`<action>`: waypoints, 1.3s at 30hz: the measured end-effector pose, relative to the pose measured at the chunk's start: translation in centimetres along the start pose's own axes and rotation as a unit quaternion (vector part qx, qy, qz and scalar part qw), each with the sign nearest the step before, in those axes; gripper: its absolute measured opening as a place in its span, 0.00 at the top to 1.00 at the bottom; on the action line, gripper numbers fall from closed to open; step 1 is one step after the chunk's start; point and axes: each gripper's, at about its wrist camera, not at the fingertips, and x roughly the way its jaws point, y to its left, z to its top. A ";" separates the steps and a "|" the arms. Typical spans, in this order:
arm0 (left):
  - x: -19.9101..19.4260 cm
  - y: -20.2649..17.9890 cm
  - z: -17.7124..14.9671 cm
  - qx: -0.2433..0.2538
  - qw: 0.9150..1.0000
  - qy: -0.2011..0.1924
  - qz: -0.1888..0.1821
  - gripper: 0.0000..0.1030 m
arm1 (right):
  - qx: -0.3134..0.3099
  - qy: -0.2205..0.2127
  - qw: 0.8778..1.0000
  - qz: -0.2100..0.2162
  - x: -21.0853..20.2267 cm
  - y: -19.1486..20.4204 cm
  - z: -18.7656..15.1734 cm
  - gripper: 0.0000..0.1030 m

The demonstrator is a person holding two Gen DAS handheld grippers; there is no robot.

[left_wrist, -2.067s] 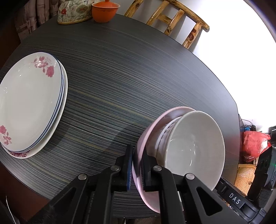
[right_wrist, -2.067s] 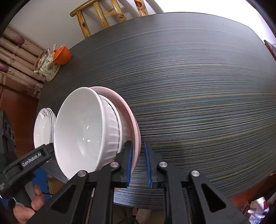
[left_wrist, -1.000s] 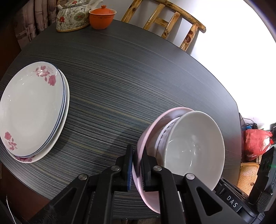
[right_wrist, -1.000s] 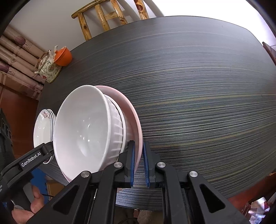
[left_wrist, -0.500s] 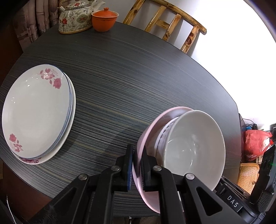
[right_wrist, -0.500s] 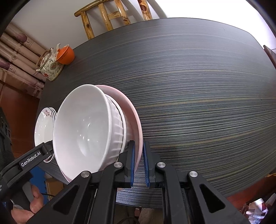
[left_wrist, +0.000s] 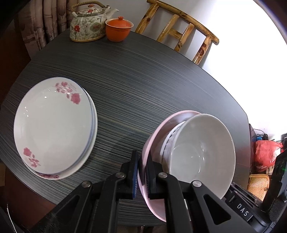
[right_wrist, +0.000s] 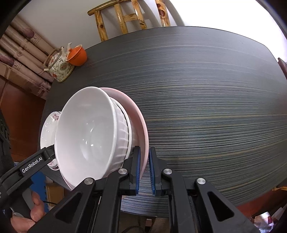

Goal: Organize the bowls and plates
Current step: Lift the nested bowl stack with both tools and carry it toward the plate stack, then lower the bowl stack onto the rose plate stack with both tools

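Both grippers clamp opposite rims of a pink plate (left_wrist: 152, 136) (right_wrist: 138, 118), held above the dark table (left_wrist: 143, 80). Stacked white bowls (left_wrist: 199, 152) (right_wrist: 89, 132) ride on the plate. My left gripper (left_wrist: 142, 173) is shut on the plate's near rim. My right gripper (right_wrist: 144, 168) is shut on the other rim. A stack of white plates with pink flowers (left_wrist: 53, 125) lies on the table to the left of the held stack; part of it shows behind the bowls in the right wrist view (right_wrist: 48, 129).
A floral teapot (left_wrist: 87, 23) (right_wrist: 59, 64) and an orange lidded cup (left_wrist: 119, 29) (right_wrist: 77, 54) stand at the table's far edge. A wooden chair (left_wrist: 179, 30) (right_wrist: 125, 16) stands behind the table. A red bag (left_wrist: 267, 152) lies on the floor at right.
The right gripper closed onto the pink plate's rim. The held stack has shifted toward the flowered plates, which now appear closer and more central in the left wrist view.
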 end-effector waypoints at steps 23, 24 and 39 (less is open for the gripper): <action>-4.6 7.3 5.1 -0.025 0.999 -0.040 0.021 0.97 | -0.062 -0.002 0.998 0.009 -1.0 8.8 2.5 0.90; -4.7 7.7 5.2 -0.027 0.999 -0.040 0.022 0.97 | -0.064 -0.002 0.998 0.011 -0.9 9.3 2.5 0.90; -7.1 13.7 6.5 -0.056 0.996 -0.052 0.045 0.96 | -0.103 0.013 0.994 0.024 1.0 16.2 2.6 0.90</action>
